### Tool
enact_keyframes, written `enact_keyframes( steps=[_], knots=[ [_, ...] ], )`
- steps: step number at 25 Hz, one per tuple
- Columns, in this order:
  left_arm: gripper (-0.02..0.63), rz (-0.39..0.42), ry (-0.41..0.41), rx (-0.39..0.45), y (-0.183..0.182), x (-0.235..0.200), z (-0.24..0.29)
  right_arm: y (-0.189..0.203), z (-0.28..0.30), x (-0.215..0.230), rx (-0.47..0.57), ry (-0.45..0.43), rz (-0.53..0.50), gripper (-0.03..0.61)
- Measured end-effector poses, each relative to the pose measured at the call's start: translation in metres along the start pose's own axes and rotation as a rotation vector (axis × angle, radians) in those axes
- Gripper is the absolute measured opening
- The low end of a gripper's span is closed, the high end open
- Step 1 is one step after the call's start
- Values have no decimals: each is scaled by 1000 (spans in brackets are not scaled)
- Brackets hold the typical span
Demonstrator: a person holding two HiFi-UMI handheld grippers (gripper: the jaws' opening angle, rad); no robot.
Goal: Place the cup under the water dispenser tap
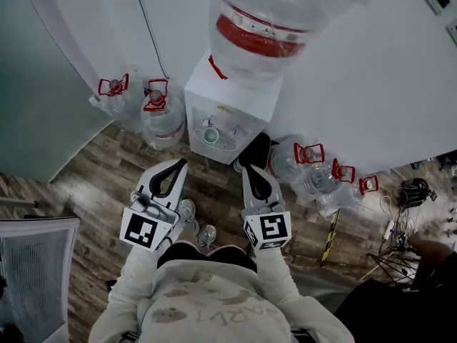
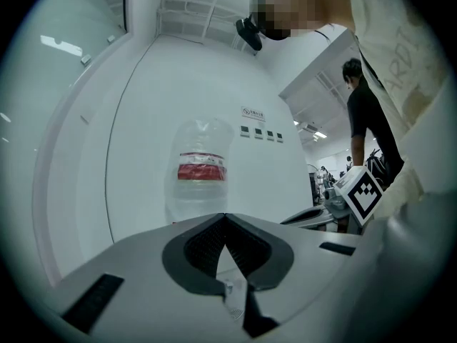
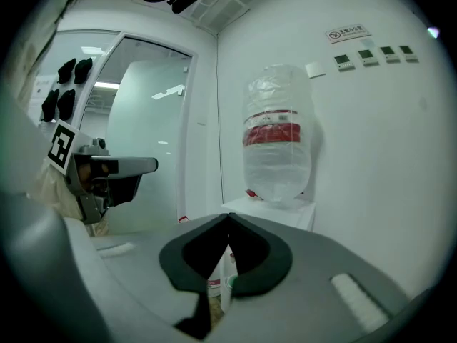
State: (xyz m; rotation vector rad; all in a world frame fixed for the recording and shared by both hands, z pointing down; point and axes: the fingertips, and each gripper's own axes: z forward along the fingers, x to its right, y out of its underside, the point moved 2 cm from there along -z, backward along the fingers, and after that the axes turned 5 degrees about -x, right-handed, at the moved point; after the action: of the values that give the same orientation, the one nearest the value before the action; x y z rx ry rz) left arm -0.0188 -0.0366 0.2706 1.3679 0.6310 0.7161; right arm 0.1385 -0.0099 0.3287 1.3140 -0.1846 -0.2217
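A white water dispenser point(image 1: 230, 109) stands against the wall with a big clear bottle with a red band point(image 1: 268, 20) on top. A small cup with a green rim point(image 1: 211, 135) sits in the dispenser's tap recess, on the drip tray. My left gripper point(image 1: 176, 164) and right gripper point(image 1: 251, 171) hover side by side in front of the dispenser, apart from the cup, both pointing at it. Both are shut with nothing between the jaws. The left gripper point(image 2: 226, 217) view shows the bottle point(image 2: 202, 170) ahead. So does the right gripper point(image 3: 228, 217) view, with the bottle point(image 3: 277, 138) on the dispenser's top.
Spare water bottles with red caps stand on the wood floor left point(image 1: 161, 113) and right point(image 1: 308, 161) of the dispenser. A mesh chair point(image 1: 32, 263) is at the lower left. Cables and a tripod point(image 1: 400, 249) lie at the right. A person in black point(image 2: 368, 131) stands in the background.
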Motion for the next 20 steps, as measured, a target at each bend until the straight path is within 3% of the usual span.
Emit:
enact_keyframes(
  steps=[20],
  knots=[
    [6,73,0,73,-52,19,-14,-69,-58,3,152,43,-59,9]
  ],
)
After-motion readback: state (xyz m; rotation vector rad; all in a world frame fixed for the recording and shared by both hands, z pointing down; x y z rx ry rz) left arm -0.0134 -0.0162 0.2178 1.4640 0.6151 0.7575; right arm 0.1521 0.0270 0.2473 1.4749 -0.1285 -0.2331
